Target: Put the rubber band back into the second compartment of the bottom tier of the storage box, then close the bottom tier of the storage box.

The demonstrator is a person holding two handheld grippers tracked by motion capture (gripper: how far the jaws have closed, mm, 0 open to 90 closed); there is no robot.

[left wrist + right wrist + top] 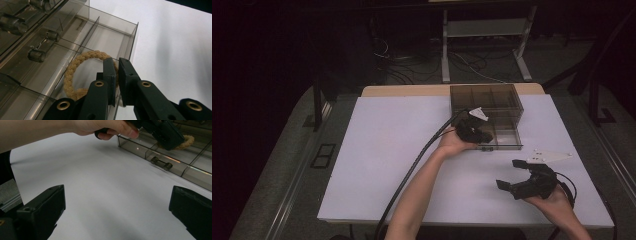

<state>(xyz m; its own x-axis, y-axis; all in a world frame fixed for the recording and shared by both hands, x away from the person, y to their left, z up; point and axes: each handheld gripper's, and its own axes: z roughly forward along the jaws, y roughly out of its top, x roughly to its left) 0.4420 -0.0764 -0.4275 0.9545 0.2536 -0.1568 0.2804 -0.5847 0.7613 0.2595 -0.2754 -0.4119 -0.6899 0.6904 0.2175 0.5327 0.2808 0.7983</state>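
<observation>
A tan braided rope ring point(72, 70) is pinched at its rim between the jaws of my left gripper point(117, 65), which is shut on it. The ring hangs over the pulled-out bottom drawer point(125, 40) of a smoky clear drawer cabinet point(484, 100). I cannot tell whether the ring touches the drawer floor. In the high view my left gripper point(476, 131) sits at the drawer's front left corner. My right gripper point(510, 173) rests low over the table at the front right, jaws wide open and nothing between them. From the right gripper point(116, 212) view, the ring point(187, 141) pokes out past the other gripper.
The white table point(387, 150) has bare room left of the cabinet and in front of it. The drawer's small handle point(161, 163) faces the front. The left gripper's cable point(422, 155) trails across the table toward the near edge. A metal stand point(484, 45) and floor cables lie beyond the table.
</observation>
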